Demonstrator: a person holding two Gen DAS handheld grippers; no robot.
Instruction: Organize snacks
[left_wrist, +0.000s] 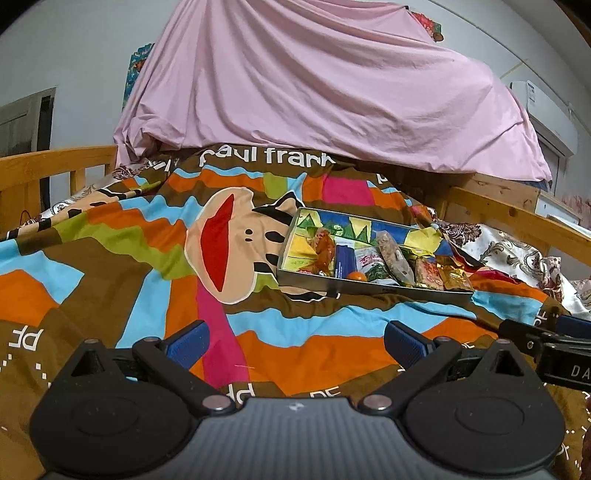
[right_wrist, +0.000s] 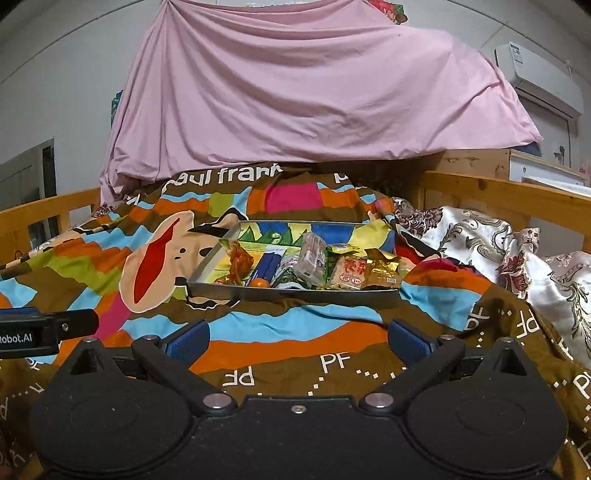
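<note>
A shallow metal tray (left_wrist: 369, 286) (right_wrist: 288, 293) lies on the colourful bedspread (left_wrist: 258, 332) (right_wrist: 277, 343) and holds several wrapped snacks. Among them are a gold packet (left_wrist: 456, 277) (right_wrist: 382, 273), a red-printed packet (right_wrist: 347, 275), a clear grain bar (left_wrist: 395, 258) (right_wrist: 312, 258), a dark blue pack (right_wrist: 269, 266), an orange-red wrapper (left_wrist: 324, 254) (right_wrist: 238, 262) and a small orange fruit (left_wrist: 356, 276) (right_wrist: 259, 283). My left gripper (left_wrist: 295, 343) hovers open over the bedspread, short of the tray, holding nothing. My right gripper (right_wrist: 297, 339) is likewise open and empty in front of the tray.
A pink sheet (left_wrist: 314, 81) (right_wrist: 295, 85) drapes a high pile behind the tray. Wooden bed rails (left_wrist: 517, 218) (right_wrist: 498, 192) run along both sides. A patterned satin quilt (right_wrist: 498, 247) lies bunched at the right. An air conditioner (right_wrist: 532, 70) hangs on the wall.
</note>
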